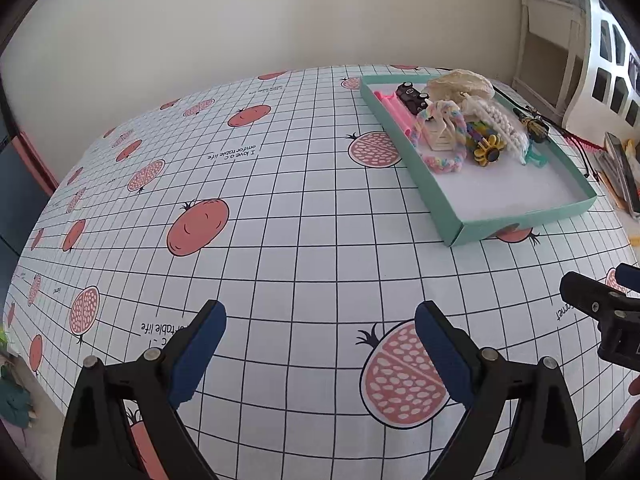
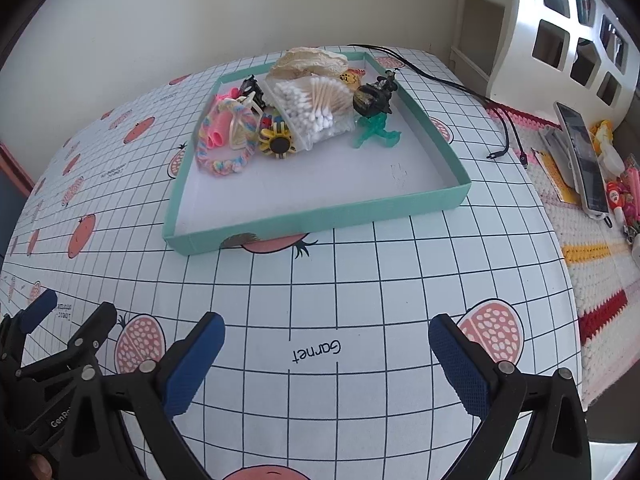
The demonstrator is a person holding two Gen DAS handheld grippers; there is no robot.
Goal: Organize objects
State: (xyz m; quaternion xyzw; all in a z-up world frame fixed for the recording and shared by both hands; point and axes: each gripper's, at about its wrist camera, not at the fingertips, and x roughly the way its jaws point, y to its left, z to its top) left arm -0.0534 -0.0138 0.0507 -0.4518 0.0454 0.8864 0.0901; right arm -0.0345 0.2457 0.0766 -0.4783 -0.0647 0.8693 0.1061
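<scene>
Gridded pomegranate tablecloth (image 1: 304, 216), cream wall (image 1: 240, 16) behind.

"Garnet", "I love" printed on tablecloth (image 2: 320, 288).

The bench (image 2: 360, 280) lay bare between both tongs and the green tray (image 2: 320, 216), so the way to the tray's near wall was free. Inside the tray, the near half of the white floor was empty; the far half was crowded with a braided ring (image 2: 224, 160), a bag of cotton swabs (image 2: 312, 112) and a green figure (image 2: 376, 132). To the right, a black cable (image 2: 460, 88) crossed the bench edge.
</scene>
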